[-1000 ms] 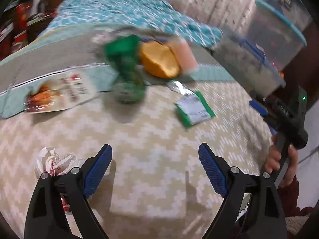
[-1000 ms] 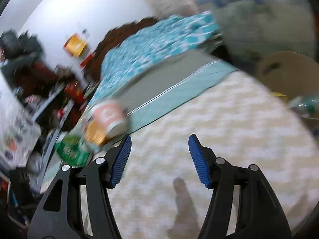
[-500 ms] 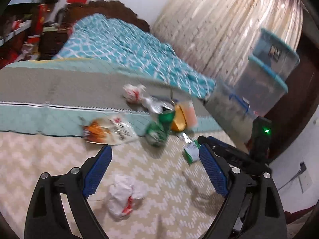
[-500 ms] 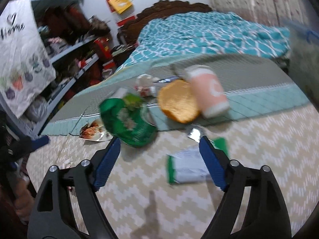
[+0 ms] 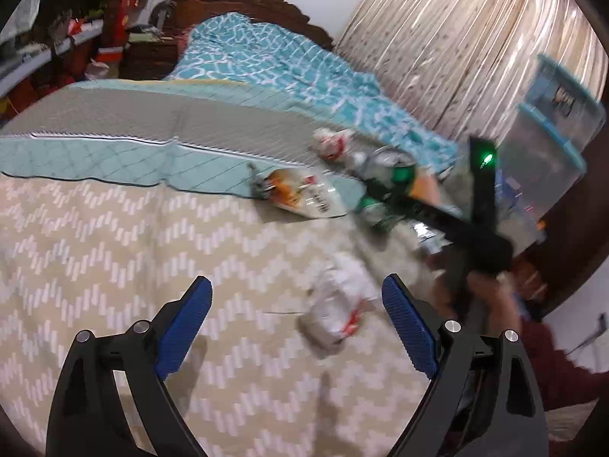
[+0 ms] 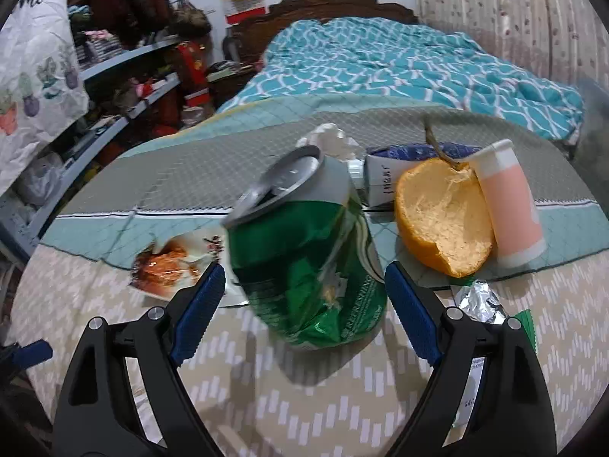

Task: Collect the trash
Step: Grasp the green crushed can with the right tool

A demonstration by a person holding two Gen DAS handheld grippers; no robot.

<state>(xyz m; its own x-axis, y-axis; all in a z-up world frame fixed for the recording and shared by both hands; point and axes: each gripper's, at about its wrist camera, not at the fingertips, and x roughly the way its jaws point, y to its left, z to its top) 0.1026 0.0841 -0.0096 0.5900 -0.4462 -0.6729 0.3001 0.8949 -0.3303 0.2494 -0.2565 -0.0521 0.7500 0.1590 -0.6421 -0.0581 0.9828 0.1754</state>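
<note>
Closing on the litter, we hold the right gripper point(image 6: 300, 297) with its blue pads spread wide and nothing between them but air; the crushed green can point(image 6: 304, 266) stands just ahead of the gap, not yet touched. Its long axis runs near upright, leaning left and away, so the pads flank its dented sides, and in our judgement a short push forward would bring it between them. Our right hand is much the nearer to it. The left gripper point(image 5: 297, 327) is also open and empty, low over the chevron bedspread point(image 5: 114, 266), with a crumpled white wrapper point(image 5: 335, 308) lying just ahead and right of centre.

Beyond the can we see the orange peel point(image 6: 443, 217) touching a pink tube point(image 6: 510, 205), a blue-and-white carton point(image 6: 384, 175) behind them, and a printed snack packet point(image 6: 167, 266) to the left. A foil wrapper point(image 6: 479, 301) is partly cut off by the right finger. From the left wrist the can is blurred and largely hidden by the other tool, and whether its base sits flat we cannot tell.
</note>
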